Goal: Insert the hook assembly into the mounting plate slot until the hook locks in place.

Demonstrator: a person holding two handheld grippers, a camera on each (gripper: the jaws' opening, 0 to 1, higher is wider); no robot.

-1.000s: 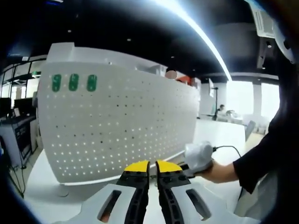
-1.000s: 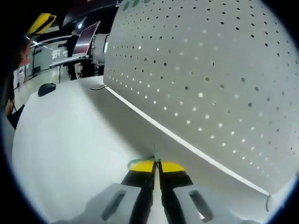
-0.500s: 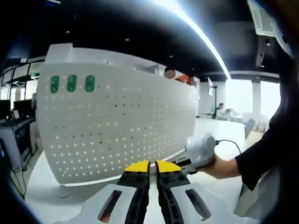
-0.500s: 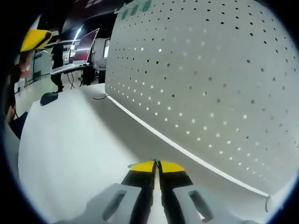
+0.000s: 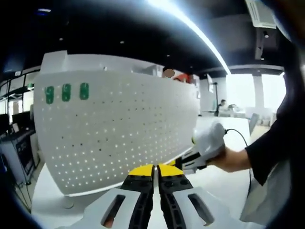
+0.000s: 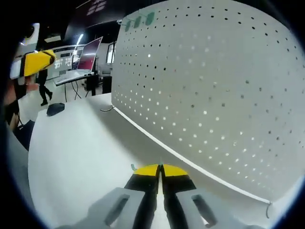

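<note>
With its yellow-tipped fingers pressed together on nothing, the left gripper (image 5: 153,171) waits low before the white perforated mounting plate (image 5: 119,124), three green hooks (image 5: 66,92) hanging at its upper left. Further right, the right gripper (image 6: 160,170) has its fingers pinched narrow on a thin green hook piece (image 6: 134,167) above the white surface (image 6: 81,148); best lift it squarely toward a free hole row, pressing until it seats.
</note>
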